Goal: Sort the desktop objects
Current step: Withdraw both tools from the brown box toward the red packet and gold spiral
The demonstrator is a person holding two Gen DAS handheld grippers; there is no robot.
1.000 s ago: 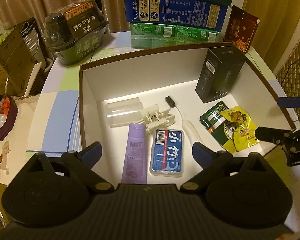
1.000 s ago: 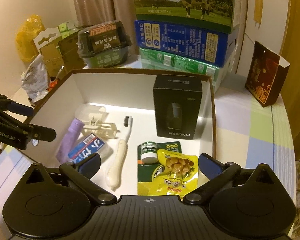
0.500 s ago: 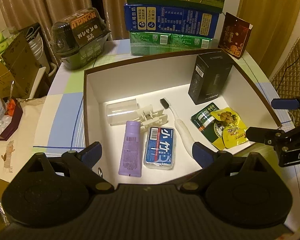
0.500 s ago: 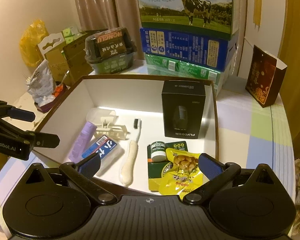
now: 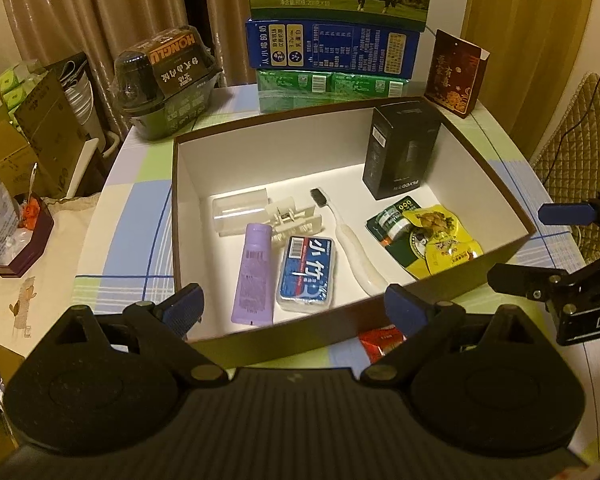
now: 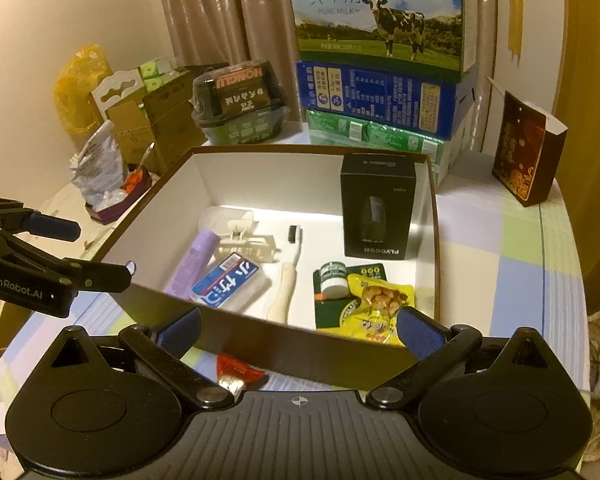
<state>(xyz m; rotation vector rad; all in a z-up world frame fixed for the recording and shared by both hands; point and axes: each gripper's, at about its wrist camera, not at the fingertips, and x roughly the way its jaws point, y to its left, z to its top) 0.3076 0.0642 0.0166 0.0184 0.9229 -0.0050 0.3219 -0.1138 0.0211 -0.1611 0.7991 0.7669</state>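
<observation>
Left wrist view: left gripper (image 5: 294, 306) jaws spread, empty, over near wall of brown box (image 5: 284, 344). Red packet (image 5: 382, 342) on table just outside that wall, near right finger, untouched. Purple tube (image 5: 254, 274), blue pack (image 5: 308, 274), toothbrush (image 5: 350, 240) inside. Right gripper (image 6: 298, 332) spread wide, empty; red packet below between fingers. Bare table right of box.

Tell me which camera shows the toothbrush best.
Left wrist view: the toothbrush lies fully visible in the box, dark bristles to white handle. In the right wrist view, the toothbrush appears foreshortened, and the box's front wall cuts off its handle end.
</observation>
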